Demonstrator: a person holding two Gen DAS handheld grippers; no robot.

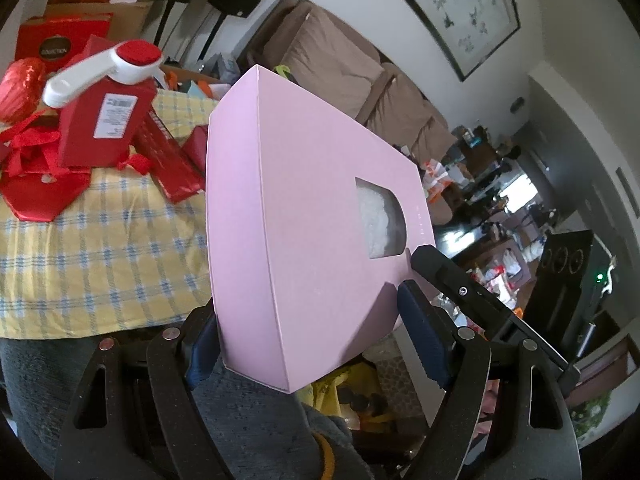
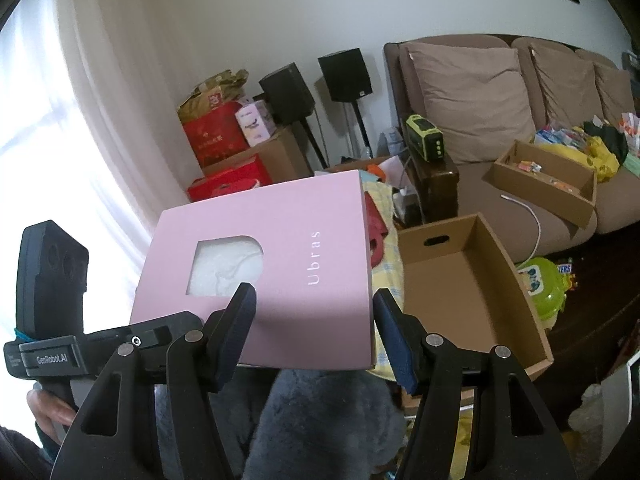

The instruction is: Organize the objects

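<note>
A flat pink box [image 1: 320,200] with a cut-out window and the word "Ubras" [image 2: 280,248] hangs in the air, tilted, held by both grippers. In the left wrist view, my left gripper [image 1: 312,340] is shut on its near lower corner, with blue pads on either side. My right gripper [image 2: 316,328] is shut on the lower edge, one finger lying on the windowed face and the other beyond the box's right edge. One right finger [image 1: 428,256] also shows in the left wrist view, pressing on the face below the window. The body of the left gripper [image 2: 52,280] stands at the left of the right wrist view.
An open cardboard box [image 2: 516,292] stands just right of the pink box. Red gift boxes [image 1: 104,124] are piled on a yellow checked cloth [image 1: 100,264]. A brown sofa [image 2: 480,184] carries a cardboard tray [image 2: 544,184]. Grey fleece [image 2: 320,420] lies below the grippers.
</note>
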